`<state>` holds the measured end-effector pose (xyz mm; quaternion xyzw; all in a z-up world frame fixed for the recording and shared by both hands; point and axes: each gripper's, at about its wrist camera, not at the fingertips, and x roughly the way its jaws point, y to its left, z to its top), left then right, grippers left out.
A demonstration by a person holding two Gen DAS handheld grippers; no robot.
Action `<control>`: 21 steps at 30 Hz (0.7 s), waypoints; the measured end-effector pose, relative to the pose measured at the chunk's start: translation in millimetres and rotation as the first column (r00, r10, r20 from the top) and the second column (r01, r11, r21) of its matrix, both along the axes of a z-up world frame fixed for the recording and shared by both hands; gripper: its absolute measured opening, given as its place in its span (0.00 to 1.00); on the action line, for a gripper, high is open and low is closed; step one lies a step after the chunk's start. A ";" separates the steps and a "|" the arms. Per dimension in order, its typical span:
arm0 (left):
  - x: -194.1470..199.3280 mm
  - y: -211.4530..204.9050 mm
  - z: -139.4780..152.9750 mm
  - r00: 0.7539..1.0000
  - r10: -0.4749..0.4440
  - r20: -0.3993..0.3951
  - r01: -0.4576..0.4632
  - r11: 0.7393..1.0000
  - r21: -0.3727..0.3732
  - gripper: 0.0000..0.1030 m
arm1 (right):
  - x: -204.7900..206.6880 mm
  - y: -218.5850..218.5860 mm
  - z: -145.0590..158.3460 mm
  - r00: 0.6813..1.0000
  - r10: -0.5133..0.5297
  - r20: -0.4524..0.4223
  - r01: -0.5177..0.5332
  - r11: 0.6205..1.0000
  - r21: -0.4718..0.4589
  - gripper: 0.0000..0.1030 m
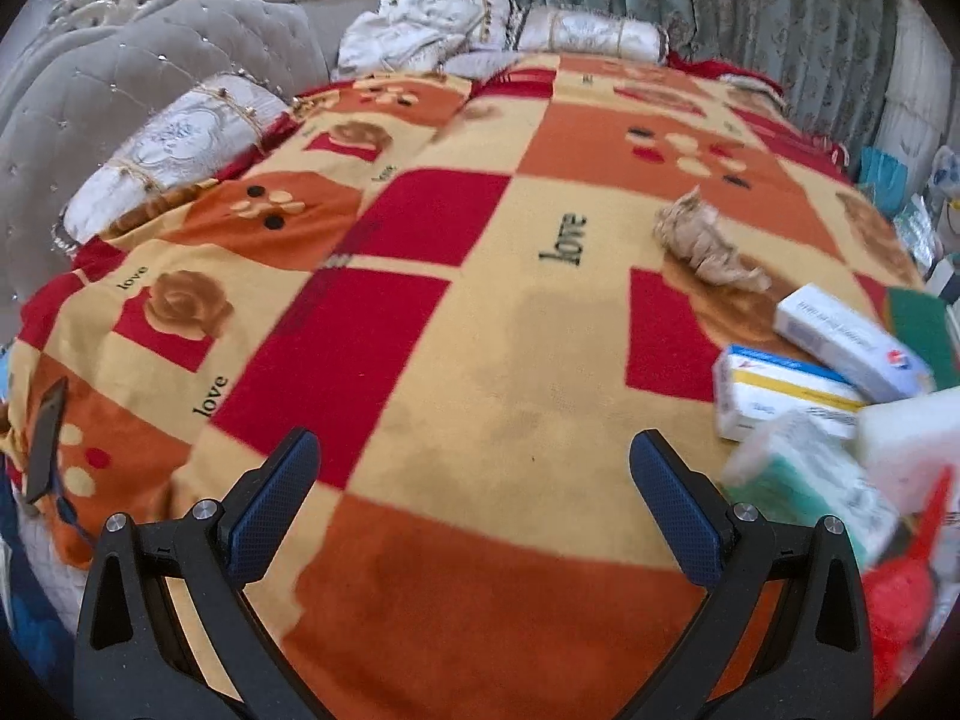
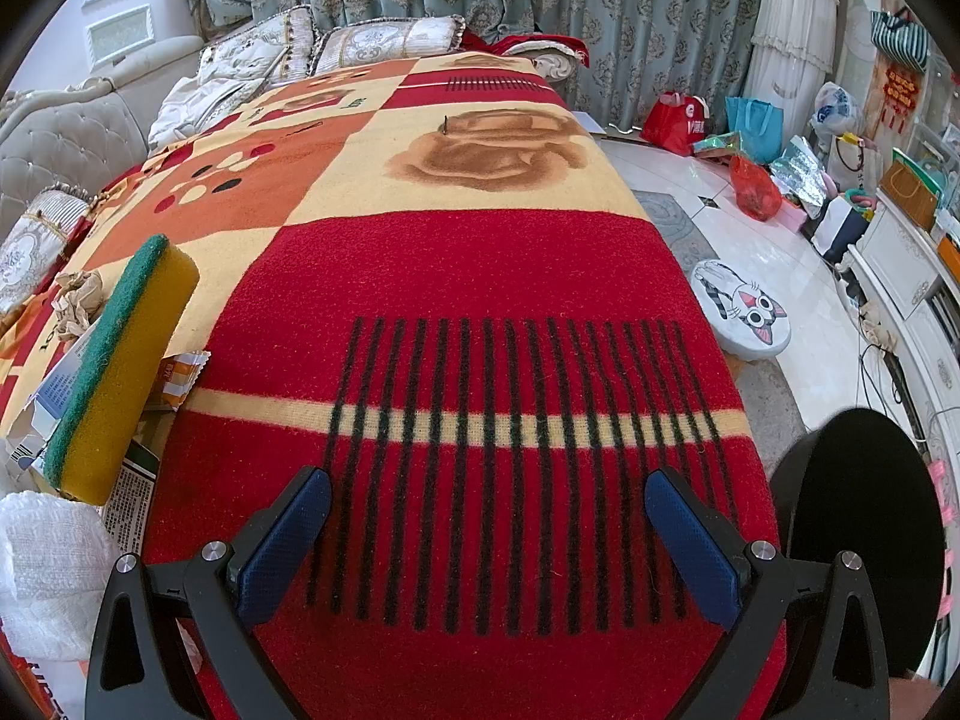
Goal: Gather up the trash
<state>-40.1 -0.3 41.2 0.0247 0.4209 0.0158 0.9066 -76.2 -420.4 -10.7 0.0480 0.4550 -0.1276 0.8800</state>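
Grippers [image 1: 474, 468] [image 2: 487, 513] open above blanket [image 1: 480, 324]

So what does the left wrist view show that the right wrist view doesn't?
Only the left wrist view: the open left gripper and two medicine boxes. Only the right wrist view: the open right gripper, a black bin, a cat-print stool and floor bags. Both share the patterned blanket, crumpled brown paper and green-backed sponge.
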 end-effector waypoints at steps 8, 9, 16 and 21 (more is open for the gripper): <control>-44.5 -26.7 47.5 0.996 -0.023 0.088 0.026 0.999 -0.032 1.00 | 0.0 0.1 0.0 1.000 0.000 0.000 0.000 1.000 0.000 1.00; -51.3 -32.7 53.4 0.995 -0.028 0.098 0.032 0.999 -0.041 1.00 | 0.0 -0.1 0.0 1.000 0.000 0.000 0.000 1.000 0.000 1.00; -86.1 -66.6 78.2 0.986 -0.067 0.155 0.077 0.995 -0.061 1.00 | -1.6 -1.6 1.8 0.998 0.050 -0.045 -0.049 0.999 0.024 1.00; -100.5 -82.1 91.7 0.977 -0.081 0.195 0.097 0.992 -0.076 1.00 | -34.5 1.8 26.0 0.998 0.066 -0.002 -0.066 0.997 0.045 1.00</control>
